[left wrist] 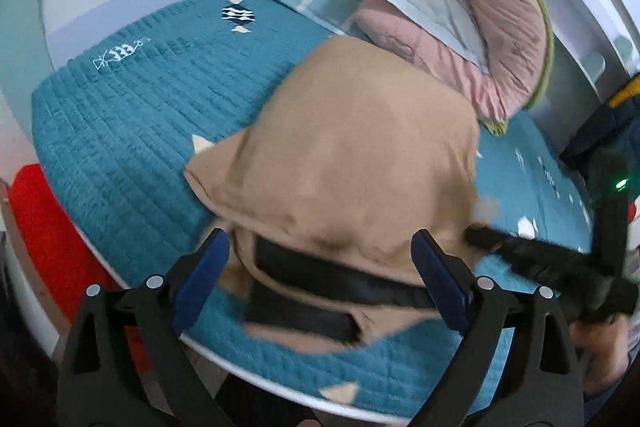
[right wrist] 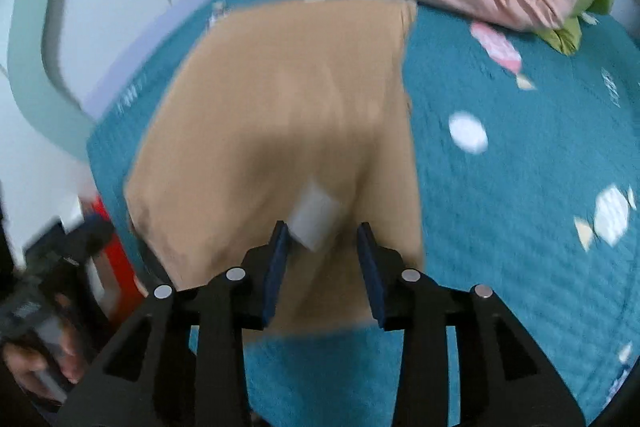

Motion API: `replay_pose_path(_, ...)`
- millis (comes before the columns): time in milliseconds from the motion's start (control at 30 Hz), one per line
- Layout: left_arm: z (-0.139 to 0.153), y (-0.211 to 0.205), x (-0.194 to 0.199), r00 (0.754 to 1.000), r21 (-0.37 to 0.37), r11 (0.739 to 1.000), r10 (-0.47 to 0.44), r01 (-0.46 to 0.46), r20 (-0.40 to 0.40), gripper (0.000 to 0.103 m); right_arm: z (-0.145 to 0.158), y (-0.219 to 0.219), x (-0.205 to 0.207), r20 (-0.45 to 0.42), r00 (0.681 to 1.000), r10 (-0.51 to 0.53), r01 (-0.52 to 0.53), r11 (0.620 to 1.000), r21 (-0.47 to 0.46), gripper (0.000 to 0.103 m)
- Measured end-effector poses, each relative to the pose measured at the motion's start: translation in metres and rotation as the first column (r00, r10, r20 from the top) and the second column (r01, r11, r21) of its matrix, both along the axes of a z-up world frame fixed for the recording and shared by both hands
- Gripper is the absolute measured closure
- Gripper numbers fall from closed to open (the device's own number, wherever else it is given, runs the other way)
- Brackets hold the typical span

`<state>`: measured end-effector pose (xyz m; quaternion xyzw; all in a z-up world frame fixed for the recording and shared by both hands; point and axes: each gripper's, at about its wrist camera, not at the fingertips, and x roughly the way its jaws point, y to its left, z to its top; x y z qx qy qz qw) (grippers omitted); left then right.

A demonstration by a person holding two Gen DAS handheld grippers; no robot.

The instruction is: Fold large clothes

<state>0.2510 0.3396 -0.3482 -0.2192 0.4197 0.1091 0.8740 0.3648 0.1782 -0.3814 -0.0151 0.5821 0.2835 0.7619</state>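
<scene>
The left gripper [left wrist: 320,259] stands wide open over the tan garment [left wrist: 352,163], its near edge between the jaws, ungripped. The right gripper [right wrist: 324,259] is part open above the same garment [right wrist: 280,107], nothing clamped. The garment lies on the teal quilted bedspread [left wrist: 120,115], with the pink duvet [left wrist: 500,27] beyond it.

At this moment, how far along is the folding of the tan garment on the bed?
Done: the tan garment lies on the teal bedspread as a compact folded shape.

In hand: nothing. The left gripper is wide open above its dark waistband; the right gripper is part open, its pads clear of the cloth.

Left: possibly another fold; blur hides the detail.
</scene>
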Motion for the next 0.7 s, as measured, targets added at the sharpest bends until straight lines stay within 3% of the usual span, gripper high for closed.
replay_pose_path(100, 0.007, -0.021, -0.013, 1.0, -0.009, 1.0, 0.001, -0.001, -0.01, 0.01, -0.034, -0.015, -0.024, -0.104, 0.994, -0.012, 0.009, 1.0, -0.022, 0.064)
replay_pose_path(233, 0.02, -0.051, -0.032, 1.0, 0.035, 0.999, -0.001, 0.002, -0.031, 0.01, -0.023, -0.044, -0.053, -0.064, 0.996, -0.066, 0.068, 0.997, 0.031, 0.064)
replay_pose_path(333, 0.041, -0.077, -0.049, 1.0, 0.131, 0.991, -0.006, 0.009, -0.022, 0.01, 0.021, -0.066, -0.08, 0.06, 0.994, -0.09, 0.087, 0.995, 0.058, 0.063)
replay_pose_path(500, 0.086, -0.12, -0.078, 0.999, 0.25, 0.968, -0.005, -0.005, 0.039, 0.006, 0.108, -0.105, -0.139, 0.29, 0.948, -0.129, 0.121, 0.992, 0.046, 0.032)
replay_pose_path(533, 0.096, -0.13, -0.083, 0.999, 0.27, 0.963, -0.006, -0.008, 0.052, 0.006, 0.121, -0.113, -0.149, 0.322, 0.937, -0.138, 0.132, 0.99, 0.042, 0.029)
replay_pose_path(600, 0.114, -0.145, -0.093, 0.996, 0.29, 0.957, -0.029, 0.003, 0.084, 0.006, 0.144, -0.127, -0.165, 0.364, 0.919, -0.151, 0.149, 0.988, 0.033, 0.015)
replay_pose_path(700, 0.144, -0.173, -0.108, 0.988, 0.319, 0.948, -0.063, 0.015, 0.14, 0.005, 0.169, -0.148, -0.192, 0.406, 0.897, -0.174, 0.169, 0.984, 0.048, 0.013)
